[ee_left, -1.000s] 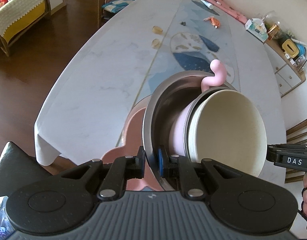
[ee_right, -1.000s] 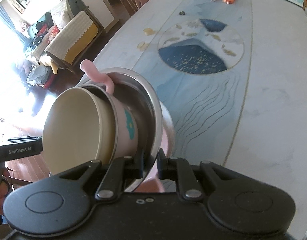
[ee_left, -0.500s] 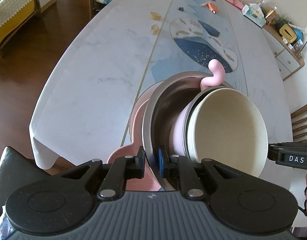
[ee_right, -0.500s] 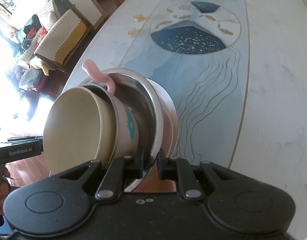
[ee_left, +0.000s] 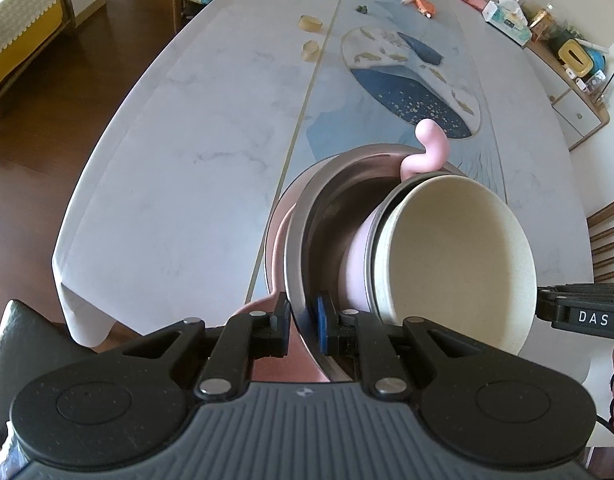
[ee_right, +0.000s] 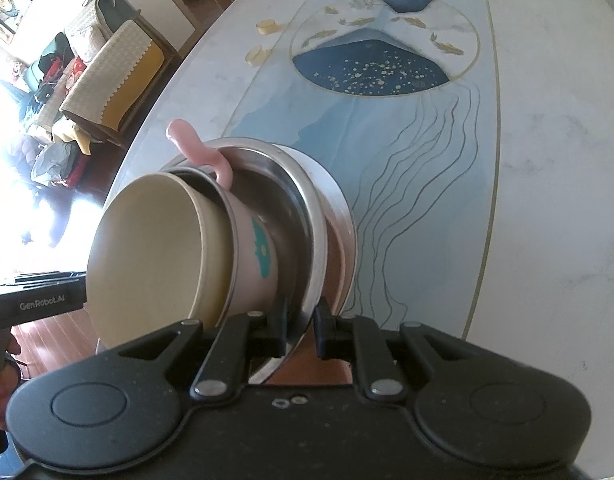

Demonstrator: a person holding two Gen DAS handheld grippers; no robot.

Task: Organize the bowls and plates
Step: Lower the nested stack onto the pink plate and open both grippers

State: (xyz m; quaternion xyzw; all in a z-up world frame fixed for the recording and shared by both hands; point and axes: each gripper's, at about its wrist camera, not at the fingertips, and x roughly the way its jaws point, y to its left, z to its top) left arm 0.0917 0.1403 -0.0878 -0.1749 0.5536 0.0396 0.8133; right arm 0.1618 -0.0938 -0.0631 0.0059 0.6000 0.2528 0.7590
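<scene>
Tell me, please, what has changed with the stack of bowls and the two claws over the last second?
The stack, with the steel bowl, pink cup and cream bowl, has come down closer to the table. The left claw and right claw stay shut on the steel rim; nesting is unchanged.

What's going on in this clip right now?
A person is carrying a nested stack of dishes over a long table, one claw on each side. The left claw and the right claw are each shut on the rim of the steel bowl. Inside it sits a pink bowl with a cream bowl nested in that. A pink plate lies beneath the stack.
</scene>
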